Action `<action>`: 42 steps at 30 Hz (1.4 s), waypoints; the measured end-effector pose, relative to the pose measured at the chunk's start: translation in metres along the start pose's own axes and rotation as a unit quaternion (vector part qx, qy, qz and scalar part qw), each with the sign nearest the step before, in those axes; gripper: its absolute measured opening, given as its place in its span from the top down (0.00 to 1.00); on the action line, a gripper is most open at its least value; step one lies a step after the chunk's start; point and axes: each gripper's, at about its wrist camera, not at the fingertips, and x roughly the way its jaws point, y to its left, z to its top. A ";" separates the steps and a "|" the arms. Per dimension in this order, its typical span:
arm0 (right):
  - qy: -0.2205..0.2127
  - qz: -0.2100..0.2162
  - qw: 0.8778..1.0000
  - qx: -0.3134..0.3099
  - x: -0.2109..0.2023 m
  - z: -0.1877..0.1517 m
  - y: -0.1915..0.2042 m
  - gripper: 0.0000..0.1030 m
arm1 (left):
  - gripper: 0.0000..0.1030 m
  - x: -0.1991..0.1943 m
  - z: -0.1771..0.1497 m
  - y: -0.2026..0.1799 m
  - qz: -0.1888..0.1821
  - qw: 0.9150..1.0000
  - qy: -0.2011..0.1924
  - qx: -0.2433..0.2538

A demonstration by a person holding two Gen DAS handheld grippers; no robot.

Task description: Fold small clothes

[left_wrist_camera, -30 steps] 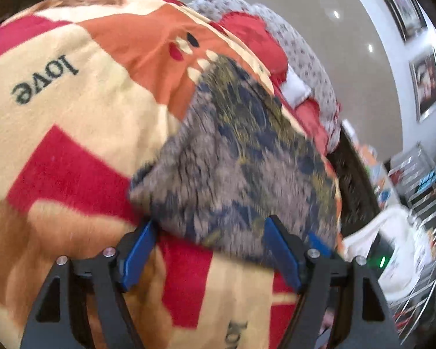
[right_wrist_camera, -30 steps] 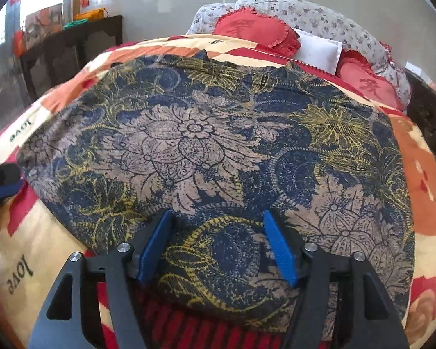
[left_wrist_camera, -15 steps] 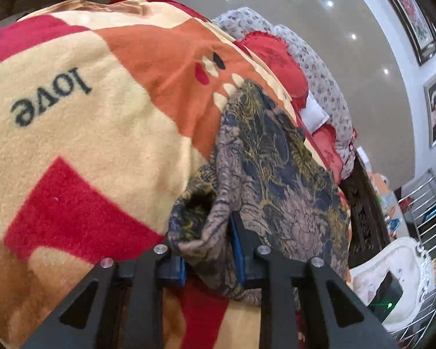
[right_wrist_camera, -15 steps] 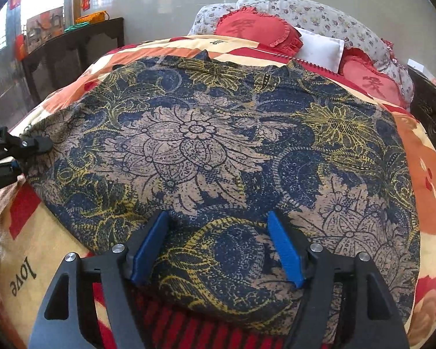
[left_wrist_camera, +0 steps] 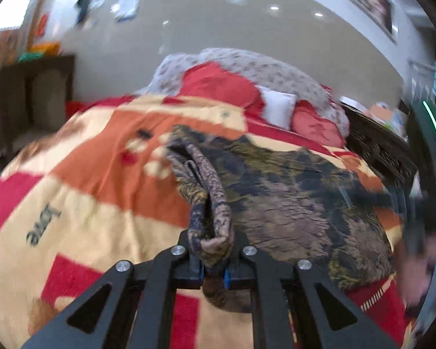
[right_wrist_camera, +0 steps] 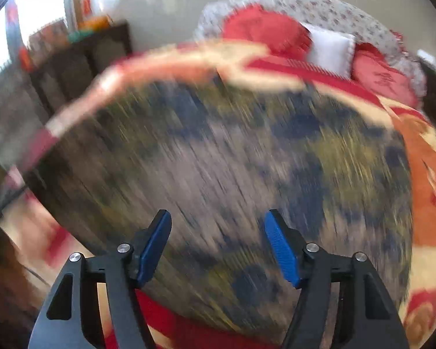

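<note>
A bedroom with pale grey walls held a bed covered by a fleece blanket (left_wrist_camera: 81, 203) in blocks of red, orange and cream, with the word "love" printed on it. Nearest the left wrist camera, the left gripper (left_wrist_camera: 213, 264) had just closed, and its black fingers (left_wrist_camera: 189, 250) with blue pads pinched a bunched corner of a patterned cloth (left_wrist_camera: 290, 203), dark blue with tan and mustard flowers. From that pinch the cloth rose in a twisted ridge, lifted off the blanket, while the rest of it lay spread flat on the blanket beyond and to the right of the gripper. At the right edge of that view a blurred dark shape crossed the cloth; what it was could not be told. In the right wrist view the right gripper (right_wrist_camera: 218, 244) stood spread wide above the same cloth (right_wrist_camera: 232, 160), its blue pads (right_wrist_camera: 155, 244) apart and clamping nothing, the fabric streaked by motion blur. Past the cloth, at the head of the bed, lay red cushions (left_wrist_camera: 218, 85), a small white pillow (left_wrist_camera: 277, 106) and a pale flowered bolster (left_wrist_camera: 276, 69). A dark wooden cabinet (right_wrist_camera: 81, 58) stood against the wall to the left of the bed.
</note>
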 end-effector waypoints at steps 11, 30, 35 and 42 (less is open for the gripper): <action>0.136 0.161 0.976 0.057 0.105 0.152 0.037 0.20 | 0.93 0.003 0.013 -0.042 -0.059 0.997 -0.011 0.048; 0.215 0.044 0.975 -0.045 0.117 0.166 0.019 0.76 | 0.95 -0.006 0.021 -0.086 -0.117 0.990 0.000 0.079; 0.202 0.048 0.978 0.015 0.071 0.154 -0.064 0.76 | 0.95 0.000 0.020 -0.150 -0.168 0.979 0.013 0.112; 0.205 0.008 0.976 0.065 0.021 0.118 -0.169 0.76 | 0.95 0.015 0.004 -0.247 -0.235 0.958 0.050 0.157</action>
